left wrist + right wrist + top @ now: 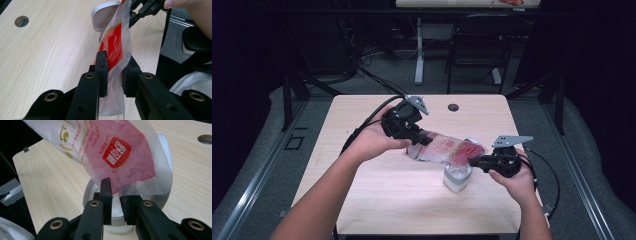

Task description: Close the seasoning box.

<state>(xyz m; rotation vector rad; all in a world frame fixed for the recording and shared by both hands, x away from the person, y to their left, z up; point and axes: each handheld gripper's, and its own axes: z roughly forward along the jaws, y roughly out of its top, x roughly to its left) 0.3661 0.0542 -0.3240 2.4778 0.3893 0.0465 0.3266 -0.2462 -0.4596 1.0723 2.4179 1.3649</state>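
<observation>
- Left claw (424, 140) is clamped on the upper end of the plastic bag (444, 149); in the left gripper view the film sits pinched between its jaws.
- Right claw (473, 161) grips the bag's lower end, jaws closed on the film just above the white cup (457, 177).
- We hold the bag off the surface (377, 200), tilted down toward the cup, which stands upright near the right edge.
- We judge the step as pouring: white grains already lie in the cup.
- Next move likely calls for raising the left end while keeping the mouth over the rim; spill risk if it drifts.
- Label: red panel with white characters, gold print, "NUOMAN"-like text; we can't read it for certain.
</observation>
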